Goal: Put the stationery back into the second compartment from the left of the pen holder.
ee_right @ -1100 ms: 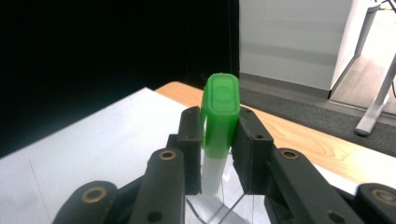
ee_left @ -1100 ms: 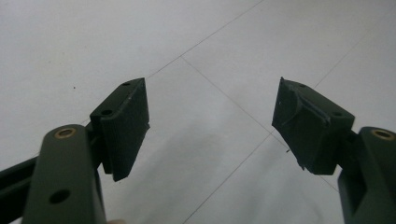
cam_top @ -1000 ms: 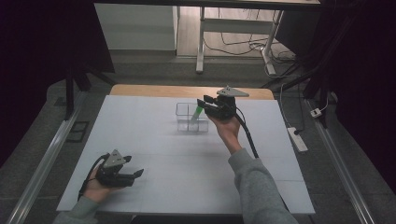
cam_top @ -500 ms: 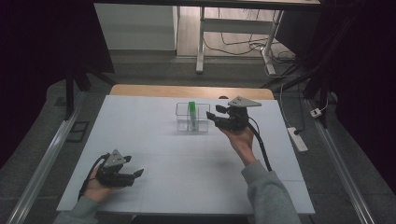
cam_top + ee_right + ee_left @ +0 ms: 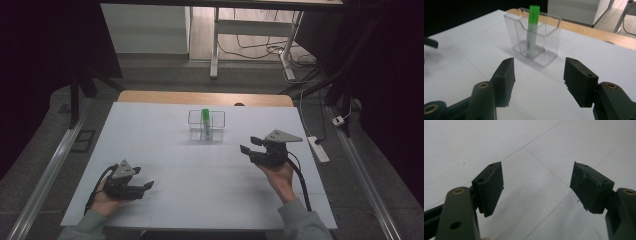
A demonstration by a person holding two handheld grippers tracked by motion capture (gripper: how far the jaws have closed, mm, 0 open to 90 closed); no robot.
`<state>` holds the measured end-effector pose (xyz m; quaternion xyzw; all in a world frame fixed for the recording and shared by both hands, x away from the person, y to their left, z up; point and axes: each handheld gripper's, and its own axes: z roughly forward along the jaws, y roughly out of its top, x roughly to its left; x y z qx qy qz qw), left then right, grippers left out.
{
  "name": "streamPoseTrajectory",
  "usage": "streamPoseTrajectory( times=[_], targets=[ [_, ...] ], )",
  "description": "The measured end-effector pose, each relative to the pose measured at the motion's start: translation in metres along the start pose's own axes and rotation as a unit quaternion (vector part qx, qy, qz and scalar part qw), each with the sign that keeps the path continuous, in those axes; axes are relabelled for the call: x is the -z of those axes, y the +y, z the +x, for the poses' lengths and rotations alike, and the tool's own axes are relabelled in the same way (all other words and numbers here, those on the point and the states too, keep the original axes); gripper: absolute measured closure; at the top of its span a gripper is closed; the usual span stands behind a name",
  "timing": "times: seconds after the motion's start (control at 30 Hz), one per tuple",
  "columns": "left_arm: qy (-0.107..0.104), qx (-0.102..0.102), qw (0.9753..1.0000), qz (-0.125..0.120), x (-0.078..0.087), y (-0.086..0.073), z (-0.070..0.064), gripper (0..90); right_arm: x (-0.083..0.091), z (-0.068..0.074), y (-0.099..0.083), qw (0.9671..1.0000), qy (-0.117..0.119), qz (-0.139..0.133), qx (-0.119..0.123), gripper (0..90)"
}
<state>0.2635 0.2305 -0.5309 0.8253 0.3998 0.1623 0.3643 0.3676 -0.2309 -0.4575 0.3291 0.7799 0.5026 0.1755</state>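
Observation:
A clear plastic holder (image 5: 206, 126) (image 5: 534, 40) stands upright near the back middle of the white table. Inside it a green-capped marker (image 5: 205, 120) (image 5: 533, 25) stands upright. My right gripper (image 5: 248, 145) (image 5: 539, 75) hovers open to the right of the holder and nearer the front, with nothing between its jaws. My left gripper (image 5: 147, 186) (image 5: 536, 187) rests open at the front left, its jaws over bare table surface.
The white table (image 5: 165, 150) ends in a wooden strip (image 5: 200, 97) at the back. A power strip (image 5: 318, 149) lies on the floor off the right edge. Metal rails (image 5: 45, 175) run along both sides. Desk legs (image 5: 215, 45) and cables stand beyond.
My right gripper let go of the marker, which now stands in the holder, then drew back to the right and toward the front. The left gripper stayed put.

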Motion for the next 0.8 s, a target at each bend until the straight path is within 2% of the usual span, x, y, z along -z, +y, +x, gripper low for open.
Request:
streamPoseTrajectory(
  times=[0.03,0.23,0.4,0.57,0.8],
  targets=[
    [0.000,0.000,1.0000,0.001,-0.001,0.000,0.001,26.5,0.010,-0.001,-0.010,1.0000,-0.002,0.004,-0.002,42.2],
    [0.001,0.002,1.0000,-0.001,0.000,0.000,0.001,26.6,0.033,-0.002,-0.031,0.9994,-0.014,0.029,0.013,41.8],
    [0.001,0.001,1.0000,-0.004,0.000,0.001,0.002,26.5,0.051,-0.003,-0.048,0.9990,-0.019,0.037,0.018,41.6],
    [0.001,0.001,1.0000,-0.006,-0.002,0.003,0.002,26.5,0.058,-0.004,-0.057,0.9989,-0.019,0.037,0.021,41.0],
    [0.002,0.003,1.0000,-0.008,-0.001,0.002,0.004,26.4,0.057,-0.006,-0.062,0.9985,-0.019,0.047,0.023,40.4]
  ],
)
